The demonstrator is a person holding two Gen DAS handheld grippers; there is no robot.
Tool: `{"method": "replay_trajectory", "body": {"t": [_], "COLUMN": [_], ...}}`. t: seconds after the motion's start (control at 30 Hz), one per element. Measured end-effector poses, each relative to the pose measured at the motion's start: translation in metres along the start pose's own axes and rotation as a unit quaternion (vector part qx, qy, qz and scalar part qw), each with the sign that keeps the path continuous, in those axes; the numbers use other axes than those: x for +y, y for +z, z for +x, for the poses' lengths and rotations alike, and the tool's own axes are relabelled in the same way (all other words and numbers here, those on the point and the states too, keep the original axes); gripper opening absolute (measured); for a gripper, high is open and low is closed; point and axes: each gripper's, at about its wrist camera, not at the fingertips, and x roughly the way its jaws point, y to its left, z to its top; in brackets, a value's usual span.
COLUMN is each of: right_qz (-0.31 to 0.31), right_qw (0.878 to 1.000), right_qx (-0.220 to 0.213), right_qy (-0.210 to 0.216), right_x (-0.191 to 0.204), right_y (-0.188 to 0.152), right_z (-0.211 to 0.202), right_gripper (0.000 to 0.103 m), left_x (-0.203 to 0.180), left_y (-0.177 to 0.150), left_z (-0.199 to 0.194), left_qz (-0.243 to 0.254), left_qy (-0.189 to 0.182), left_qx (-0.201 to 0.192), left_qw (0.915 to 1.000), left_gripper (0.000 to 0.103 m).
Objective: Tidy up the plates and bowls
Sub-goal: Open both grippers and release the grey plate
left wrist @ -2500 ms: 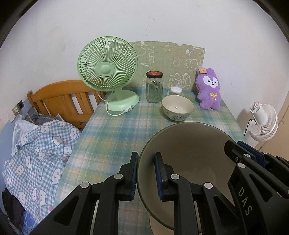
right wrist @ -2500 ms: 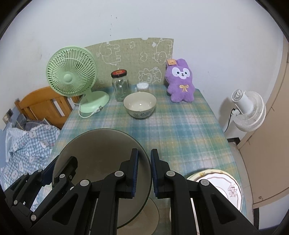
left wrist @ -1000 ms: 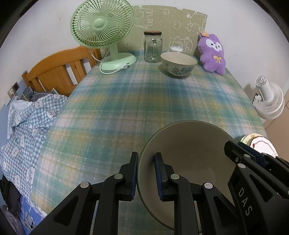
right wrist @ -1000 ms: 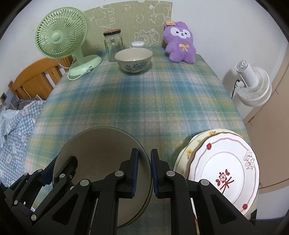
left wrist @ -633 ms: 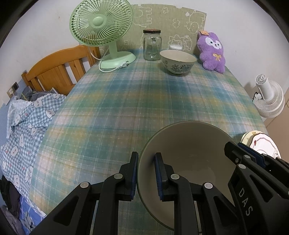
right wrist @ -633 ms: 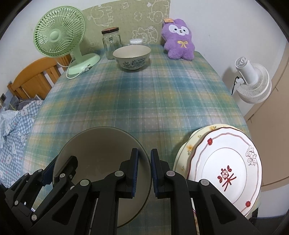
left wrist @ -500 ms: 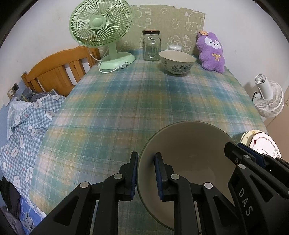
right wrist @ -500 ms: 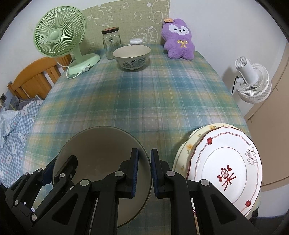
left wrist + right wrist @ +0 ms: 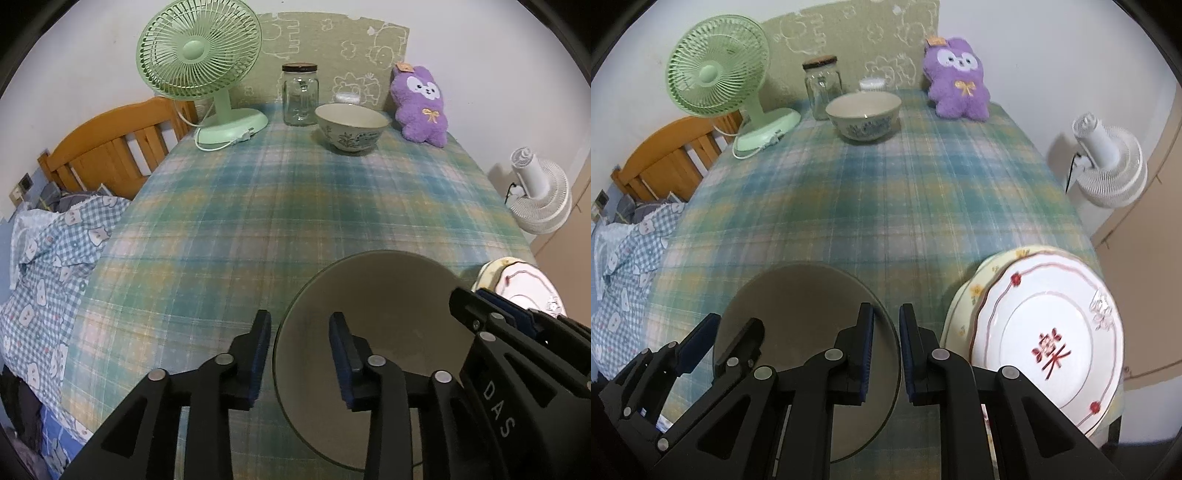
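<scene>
A grey glass plate [image 9: 388, 332] lies low over the near end of the plaid table [image 9: 295, 206]. My left gripper [image 9: 299, 354] straddles the plate's left rim. Its jaws are opening, and both pads stand clear of the glass. My right gripper [image 9: 886, 347] is shut on the opposite rim of the grey plate [image 9: 798, 306]. To the right sits a white plate with a red character [image 9: 1045, 343], stacked on a cream plate [image 9: 964, 295]. A patterned bowl [image 9: 864, 114] stands at the far end.
At the back stand a green desk fan [image 9: 199, 48], a glass jar [image 9: 300, 96] and a purple plush toy [image 9: 421, 103]. A wooden bed frame [image 9: 110, 147] and checked bedding [image 9: 48, 266] lie left of the table. A white floor fan [image 9: 1108, 166] stands to the right.
Both grippers tilted downward and brought the grey plate to the table's near end beside the plate stack. In the last half second the left jaws spread off the rim.
</scene>
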Motion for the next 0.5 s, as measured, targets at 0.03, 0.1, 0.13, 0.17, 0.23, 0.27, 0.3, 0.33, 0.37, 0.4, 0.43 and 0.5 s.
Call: {"method": "replay_trajectory", "body": {"t": [0.03,0.1,0.13,0.17,0.23,0.27,0.3,0.33,0.37,0.4,0.43,0.5], "right_qz": [-0.002,-0.004,-0.005,-0.004,-0.004,-0.004,-0.005,-0.005,-0.006,-0.008,-0.01,-0.013], "right_qw": [1.0,1.0,1.0,1.0,1.0,0.999,0.999,0.999,0.999,0.999,0.999,0.998], "right_qx": [-0.003,-0.011,-0.014,-0.018,-0.027,-0.031,-0.036,-0.04,-0.044,-0.047,-0.051,-0.059], "right_qy": [0.001,0.004,0.005,0.006,0.01,0.01,0.01,0.01,0.011,0.013,0.014,0.016], "right_x": [0.0,0.0,0.0,-0.001,-0.001,-0.002,-0.002,-0.002,-0.003,-0.004,-0.004,-0.005], "right_y": [0.001,0.004,0.005,0.006,0.009,0.01,0.011,0.013,0.014,0.016,0.018,0.022], "right_z": [-0.002,-0.011,-0.014,-0.018,-0.027,-0.031,-0.036,-0.041,-0.044,-0.048,-0.054,-0.062], "right_gripper": [0.018,0.018,0.018,0.018,0.018,0.018,0.018,0.018,0.018,0.018,0.018,0.018], "left_x": [0.0,0.001,0.001,0.002,0.001,0.001,0.001,0.0,0.0,-0.001,-0.001,0.0], "left_y": [0.0,0.003,0.005,0.006,0.009,0.01,0.011,0.013,0.015,0.017,0.018,0.022], "left_z": [-0.002,-0.009,-0.012,-0.017,-0.025,-0.029,-0.033,-0.038,-0.042,-0.045,-0.05,-0.059], "left_qz": [0.0,0.0,-0.001,-0.002,-0.001,0.0,0.001,0.001,0.002,0.002,0.0,-0.006], "left_qy": [0.001,0.004,0.005,0.007,0.01,0.012,0.013,0.014,0.014,0.015,0.016,0.015], "left_qx": [-0.003,-0.012,-0.015,-0.019,-0.029,-0.034,-0.038,-0.042,-0.047,-0.05,-0.054,-0.061], "left_qw": [1.0,0.9999,0.9999,0.9998,0.9995,0.9994,0.9992,0.999,0.9988,0.9986,0.9984,0.998], "left_gripper": [0.037,0.041,0.042,0.045,0.049,0.051,0.052,0.052,0.053,0.054,0.054,0.057]}}
